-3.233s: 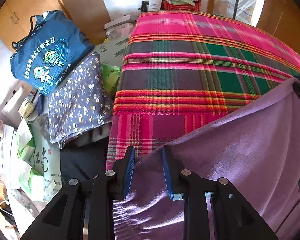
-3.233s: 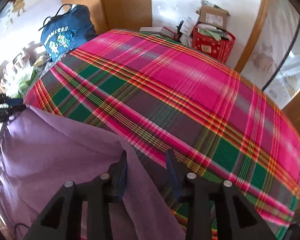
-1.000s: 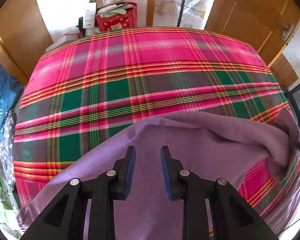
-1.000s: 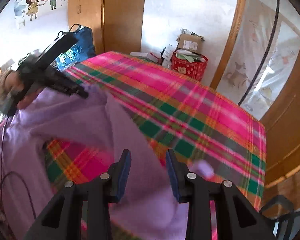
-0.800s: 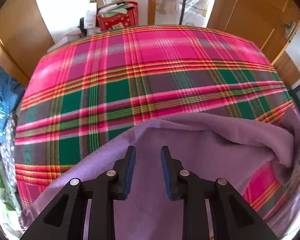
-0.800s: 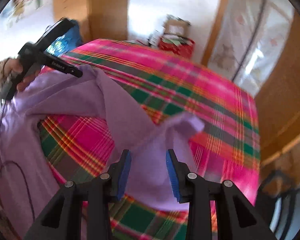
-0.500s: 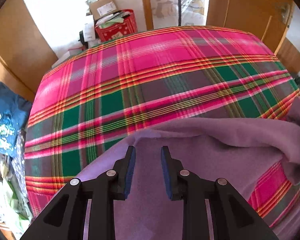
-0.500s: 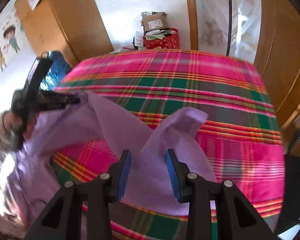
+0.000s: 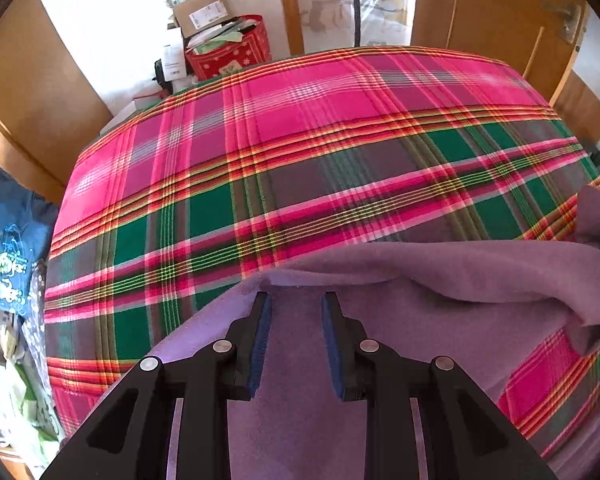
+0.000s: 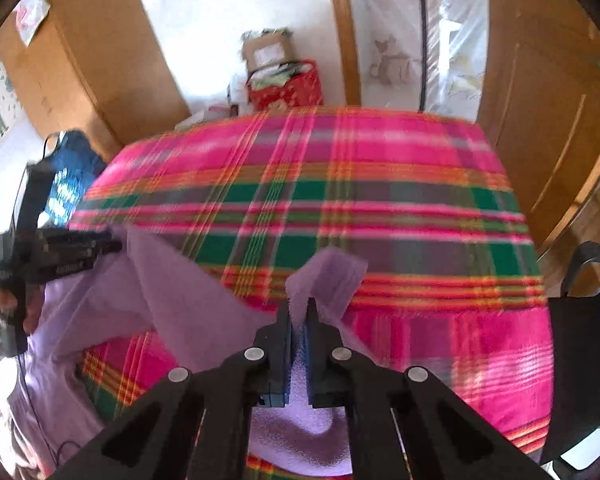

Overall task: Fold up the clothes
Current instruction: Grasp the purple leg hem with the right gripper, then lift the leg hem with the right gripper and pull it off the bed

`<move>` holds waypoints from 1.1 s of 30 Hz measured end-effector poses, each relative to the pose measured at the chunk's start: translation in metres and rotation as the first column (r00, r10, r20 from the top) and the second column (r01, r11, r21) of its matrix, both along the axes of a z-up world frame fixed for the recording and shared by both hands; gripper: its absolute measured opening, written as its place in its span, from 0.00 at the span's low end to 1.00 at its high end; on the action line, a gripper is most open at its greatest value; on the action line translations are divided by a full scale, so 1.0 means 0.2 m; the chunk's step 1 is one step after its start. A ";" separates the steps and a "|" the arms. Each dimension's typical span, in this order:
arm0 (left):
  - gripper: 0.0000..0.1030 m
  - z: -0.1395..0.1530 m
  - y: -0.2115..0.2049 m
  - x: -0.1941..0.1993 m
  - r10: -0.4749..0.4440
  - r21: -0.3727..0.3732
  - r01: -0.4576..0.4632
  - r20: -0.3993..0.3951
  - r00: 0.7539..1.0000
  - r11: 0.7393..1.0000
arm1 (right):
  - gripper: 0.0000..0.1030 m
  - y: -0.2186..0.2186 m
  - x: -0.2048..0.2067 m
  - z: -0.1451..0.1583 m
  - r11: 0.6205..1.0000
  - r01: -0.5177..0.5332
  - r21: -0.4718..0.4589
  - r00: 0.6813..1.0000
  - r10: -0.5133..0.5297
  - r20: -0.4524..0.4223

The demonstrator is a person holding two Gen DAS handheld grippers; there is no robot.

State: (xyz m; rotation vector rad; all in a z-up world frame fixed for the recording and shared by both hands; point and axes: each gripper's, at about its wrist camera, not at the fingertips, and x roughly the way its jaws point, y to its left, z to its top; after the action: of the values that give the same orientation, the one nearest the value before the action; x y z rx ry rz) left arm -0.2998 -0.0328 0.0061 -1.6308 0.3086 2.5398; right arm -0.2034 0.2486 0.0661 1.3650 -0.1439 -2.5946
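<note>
The right tool (image 10: 299, 312) is clamped on a fold of the purple cloth (image 10: 188, 312), its two blue-padded fingers pressed together with the fabric between them and a loose corner standing up just past the tips. The left tool (image 9: 295, 304) has its fingers spread apart, with the cloth (image 9: 440, 276) lying under and between them; nothing is pinched there. In the right wrist view the left tool (image 10: 112, 246) shows from the side at the far left, its tip at the cloth's raised edge, with a hand (image 10: 4, 304) behind it; that view is too blurred to tell whether it touches the fabric.

The cloth lies over the near edge of the table (image 9: 300, 128), which is covered in a pink, green and grey plaid. It is bunched in a ridge running across between the two tools, with a patch of plaid showing through a gap near the right side. The far half of the table is bare plaid.

Beyond the table stands a red basket (image 9: 228, 54) stuffed with papers, with a cardboard box (image 9: 202, 10) on top. A blue bag (image 9: 6, 240) hangs at the left. Wooden doors (image 9: 496, 12) stand behind.
</note>
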 end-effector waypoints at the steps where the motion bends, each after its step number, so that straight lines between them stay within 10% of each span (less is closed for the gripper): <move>1: 0.26 0.00 0.00 0.00 0.000 -0.001 0.000 0.001 1.000 1.000 | 0.05 0.03 -0.01 0.02 1.000 0.018 -0.009 1.000 -0.019 -0.016; 33: 0.27 0.00 -0.04 -0.03 0.038 0.022 -0.038 0.000 0.999 0.999 | 0.04 0.40 -0.54 0.09 0.879 0.410 0.242 0.895 -0.338 -0.290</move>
State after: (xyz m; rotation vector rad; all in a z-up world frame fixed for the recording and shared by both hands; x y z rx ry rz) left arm -0.3060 -0.0401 0.0055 -1.6438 0.2519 2.5618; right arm -0.3114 0.3291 0.0844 1.1888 0.0258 -3.1999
